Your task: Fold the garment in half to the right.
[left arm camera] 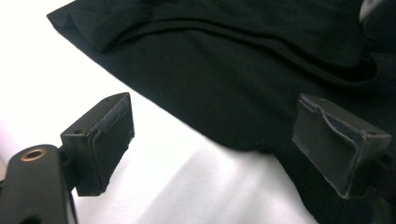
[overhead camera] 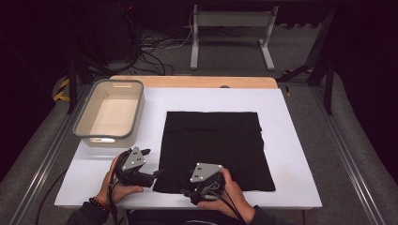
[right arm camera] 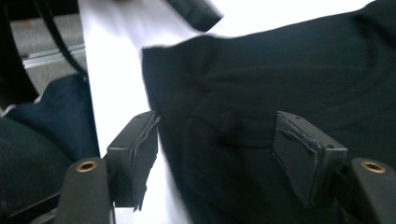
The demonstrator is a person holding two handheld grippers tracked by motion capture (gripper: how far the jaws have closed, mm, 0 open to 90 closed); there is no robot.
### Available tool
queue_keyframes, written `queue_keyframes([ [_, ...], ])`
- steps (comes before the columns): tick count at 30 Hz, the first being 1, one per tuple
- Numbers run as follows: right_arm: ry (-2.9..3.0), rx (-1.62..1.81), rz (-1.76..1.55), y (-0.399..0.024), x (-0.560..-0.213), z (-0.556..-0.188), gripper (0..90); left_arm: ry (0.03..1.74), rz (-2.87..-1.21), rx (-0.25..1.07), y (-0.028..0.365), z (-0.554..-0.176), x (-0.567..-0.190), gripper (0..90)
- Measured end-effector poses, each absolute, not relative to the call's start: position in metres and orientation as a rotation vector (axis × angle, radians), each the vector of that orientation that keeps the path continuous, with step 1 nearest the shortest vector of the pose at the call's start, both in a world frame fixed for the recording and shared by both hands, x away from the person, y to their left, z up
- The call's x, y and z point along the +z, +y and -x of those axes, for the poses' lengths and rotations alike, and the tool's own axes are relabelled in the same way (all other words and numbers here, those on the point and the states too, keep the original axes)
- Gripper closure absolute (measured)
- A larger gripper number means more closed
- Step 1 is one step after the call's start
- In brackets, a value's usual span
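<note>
Both the left gripper (overhead camera: 151,165) and right gripper (overhead camera: 187,192), jaws apart and empty, sit at the black cloth's (overhead camera: 216,145) near-left corner, apparently to fold it.

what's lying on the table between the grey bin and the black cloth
Nothing: between the grey bin and the black cloth there is just a bare strip of the white table, plain in the high view.

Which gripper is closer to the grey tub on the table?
Left. The left gripper sits just below the grey tub, beside the black cloth. The right gripper is over the cloth's near edge, farther away.
</note>
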State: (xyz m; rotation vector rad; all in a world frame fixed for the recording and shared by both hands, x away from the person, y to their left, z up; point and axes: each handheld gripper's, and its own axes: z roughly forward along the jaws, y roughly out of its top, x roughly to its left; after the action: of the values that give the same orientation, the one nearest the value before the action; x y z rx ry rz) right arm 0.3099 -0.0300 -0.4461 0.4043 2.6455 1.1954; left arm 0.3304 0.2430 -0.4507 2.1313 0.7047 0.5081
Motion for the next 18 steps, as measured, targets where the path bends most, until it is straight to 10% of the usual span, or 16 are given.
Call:
queue_keyframes([
  [18,2.665,1.127,-0.392,-0.014,-0.461,-0.317,45.7,0.714,-2.104,0.553,0.221,-0.372,-0.446,16.0],
])
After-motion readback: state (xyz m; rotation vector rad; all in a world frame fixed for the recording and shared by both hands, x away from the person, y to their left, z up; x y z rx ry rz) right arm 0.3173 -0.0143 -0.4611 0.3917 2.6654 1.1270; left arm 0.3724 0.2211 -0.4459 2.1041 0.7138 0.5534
